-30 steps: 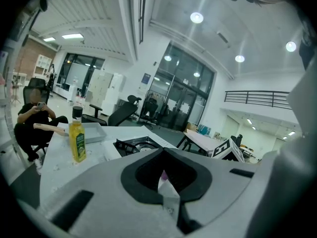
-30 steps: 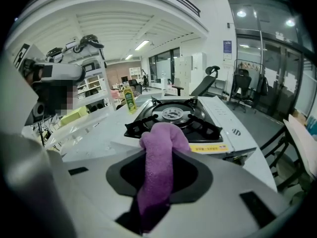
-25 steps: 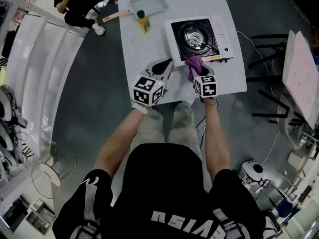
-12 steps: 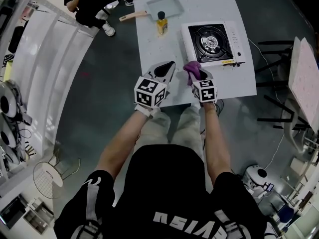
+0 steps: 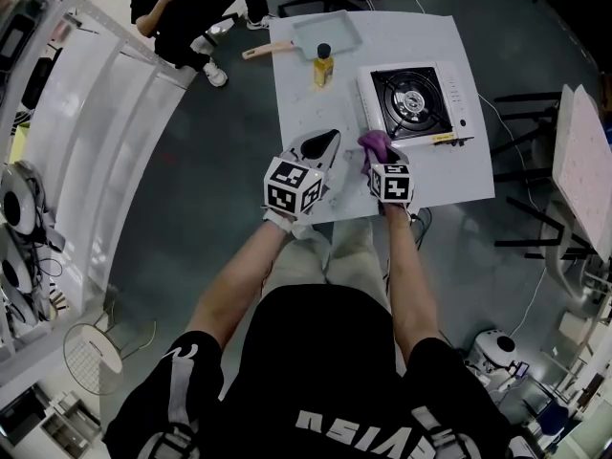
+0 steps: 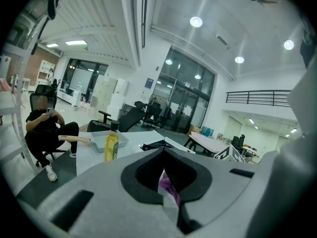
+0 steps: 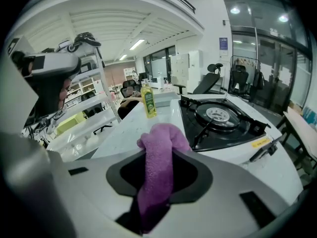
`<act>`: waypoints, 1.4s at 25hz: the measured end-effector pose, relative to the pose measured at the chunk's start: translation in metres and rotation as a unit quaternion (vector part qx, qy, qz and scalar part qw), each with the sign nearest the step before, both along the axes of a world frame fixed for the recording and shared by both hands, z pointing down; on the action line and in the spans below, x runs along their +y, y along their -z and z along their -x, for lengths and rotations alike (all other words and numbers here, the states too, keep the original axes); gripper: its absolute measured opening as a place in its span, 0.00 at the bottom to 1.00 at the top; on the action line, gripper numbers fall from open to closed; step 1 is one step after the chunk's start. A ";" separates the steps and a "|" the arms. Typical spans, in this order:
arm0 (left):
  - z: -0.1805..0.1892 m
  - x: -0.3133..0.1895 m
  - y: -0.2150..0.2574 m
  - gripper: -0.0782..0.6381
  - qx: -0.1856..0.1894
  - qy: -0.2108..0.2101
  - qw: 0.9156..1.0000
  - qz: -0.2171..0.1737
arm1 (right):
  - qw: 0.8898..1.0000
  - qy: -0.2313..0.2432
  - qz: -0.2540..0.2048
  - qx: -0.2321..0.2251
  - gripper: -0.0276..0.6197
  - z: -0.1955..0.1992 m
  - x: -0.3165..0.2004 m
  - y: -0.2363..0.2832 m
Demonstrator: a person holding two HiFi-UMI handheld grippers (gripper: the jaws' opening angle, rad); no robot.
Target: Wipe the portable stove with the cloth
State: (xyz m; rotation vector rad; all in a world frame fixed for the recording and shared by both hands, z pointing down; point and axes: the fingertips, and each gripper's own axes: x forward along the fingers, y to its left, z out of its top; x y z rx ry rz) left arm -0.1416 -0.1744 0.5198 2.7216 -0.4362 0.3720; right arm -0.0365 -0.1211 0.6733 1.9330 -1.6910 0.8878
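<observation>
The portable stove (image 5: 411,98), white with a black burner top, stands at the right of the white table (image 5: 449,175). A purple cloth (image 5: 376,143) hangs just off the stove's near left corner, and my right gripper (image 5: 384,157) is shut on it. In the right gripper view the cloth (image 7: 159,157) bulges up out of the gripper (image 7: 157,185), with the stove (image 7: 223,117) close ahead on the right. My left gripper (image 5: 323,144) hovers beside it to the left, shut with nothing held. Through the narrow slit of my left gripper (image 6: 166,185) a bit of purple cloth shows.
A yellow bottle (image 5: 323,65) and a grey tray with a wooden handle (image 5: 327,32) sit at the table's far side. A person in black (image 5: 186,8) sits beyond the far left corner. Chairs and a second table (image 5: 583,151) stand to the right.
Both grippers have drawn back a little from the stove toward the table's near edge. The cloth has come off the stove's front edge and now hangs by its corner.
</observation>
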 end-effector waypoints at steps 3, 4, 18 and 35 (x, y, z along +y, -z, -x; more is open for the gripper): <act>-0.002 -0.009 -0.005 0.12 -0.003 0.004 1.000 0.001 | 1.000 -0.016 0.001 -0.007 0.22 -0.004 -0.015 -0.003; -0.003 -0.014 -0.006 0.12 -0.004 0.006 1.000 0.001 | 1.000 -0.022 0.001 -0.008 0.22 -0.005 -0.021 -0.004; 0.003 -0.083 -0.010 0.12 -0.020 0.044 0.999 -0.003 | 0.996 -0.064 0.046 0.030 0.22 -0.019 -0.096 -0.013; 0.006 -0.163 -0.023 0.12 -0.020 0.082 0.996 0.013 | 0.997 -0.059 0.041 0.040 0.22 -0.048 -0.203 -0.014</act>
